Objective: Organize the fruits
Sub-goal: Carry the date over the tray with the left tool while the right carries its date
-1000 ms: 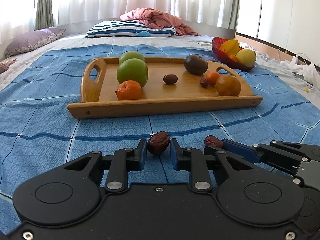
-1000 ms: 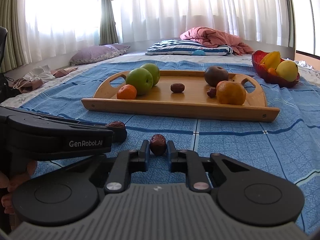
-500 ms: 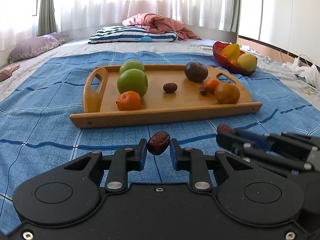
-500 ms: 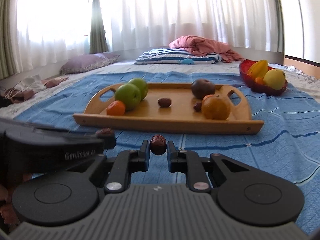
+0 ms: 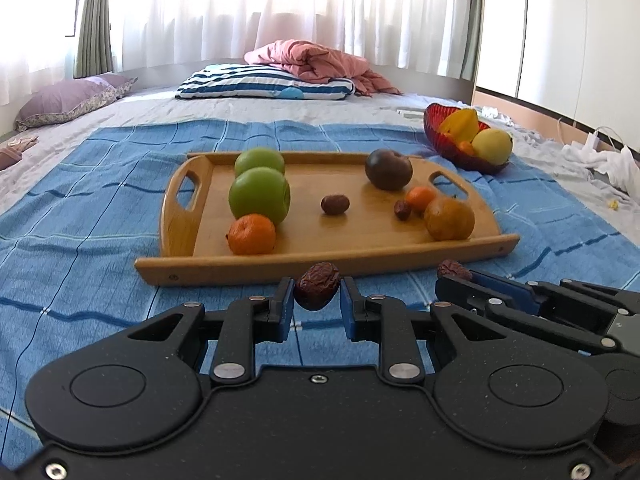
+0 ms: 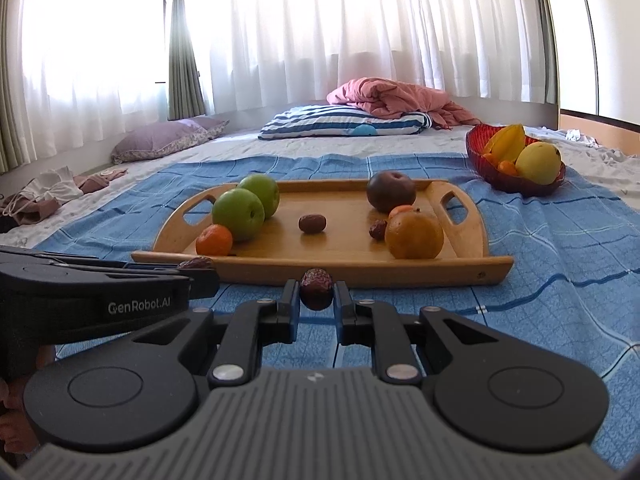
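Observation:
My left gripper [image 5: 317, 304] is shut on a wrinkled red date [image 5: 318, 285], held above the blue cloth just short of the wooden tray [image 5: 320, 268]. My right gripper [image 6: 316, 304] is shut on a second red date [image 6: 316, 283], also just short of the tray's [image 6: 360, 274] front edge. The right gripper shows in the left wrist view [image 5: 452, 276] at the right. The left gripper shows in the right wrist view [image 6: 200, 270] at the left. The tray holds two green apples [image 5: 259, 195], small oranges [image 5: 251, 234], two dates [image 5: 335, 204], a dark plum [image 5: 388, 169] and a brownish orange [image 5: 449, 218].
A red bowl [image 5: 452, 152] with yellow fruit stands behind the tray at the right, on the blue cloth [image 5: 80, 216] over the bed. A striped pillow [image 5: 264, 84] and pink blanket lie at the back, a purple pillow [image 5: 68, 100] at the left, white cloth and cables at the right.
Both grippers have risen from the cloth and moved forward toward the tray, each still shut on its date.

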A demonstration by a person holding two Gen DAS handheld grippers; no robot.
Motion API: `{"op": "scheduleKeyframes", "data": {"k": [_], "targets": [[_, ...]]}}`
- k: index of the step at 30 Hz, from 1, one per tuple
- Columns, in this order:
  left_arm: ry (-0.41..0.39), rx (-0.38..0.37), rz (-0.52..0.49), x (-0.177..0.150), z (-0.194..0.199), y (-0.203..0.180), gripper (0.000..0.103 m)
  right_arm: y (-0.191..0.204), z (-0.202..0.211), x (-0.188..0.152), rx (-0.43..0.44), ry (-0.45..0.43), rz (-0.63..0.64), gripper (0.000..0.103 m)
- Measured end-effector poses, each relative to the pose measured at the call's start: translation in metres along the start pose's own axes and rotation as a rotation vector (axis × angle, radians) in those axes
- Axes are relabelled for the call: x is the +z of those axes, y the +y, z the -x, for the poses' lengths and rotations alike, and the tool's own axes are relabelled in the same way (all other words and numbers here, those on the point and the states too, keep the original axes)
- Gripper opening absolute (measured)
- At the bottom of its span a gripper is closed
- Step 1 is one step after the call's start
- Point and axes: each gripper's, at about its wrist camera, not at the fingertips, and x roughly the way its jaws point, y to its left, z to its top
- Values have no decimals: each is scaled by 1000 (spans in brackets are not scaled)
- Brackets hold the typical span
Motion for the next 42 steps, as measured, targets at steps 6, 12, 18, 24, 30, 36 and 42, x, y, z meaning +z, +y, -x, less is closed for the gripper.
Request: {"op": "scheduleKeyframes", "data": {"k": [6, 12, 18, 24, 30, 36, 42], "targets": [[-8, -10, 14, 11, -6, -2, 23, -3, -4, 8, -5, -18, -8, 22], [-7, -8, 29, 24, -19, 1, 23, -8, -14, 19, -6, -29, -24, 22], [-6, -13, 43, 35, -34, 1, 23, -12, -27, 29, -23, -40, -22, 22], [4, -7, 47, 40, -53, -2, 23, -18, -42, 34, -38, -37, -50, 22], [27, 9, 47, 42, -72, -2, 23, -26, -57, 33, -48, -9, -75, 22], [42, 10, 31, 41, -88, -4, 23, -37, -73, 33, -44, 25, -81, 22], [51, 5, 43, 43, -98, -4, 23, -37, -80, 34, -51, 24, -69, 22]]}}
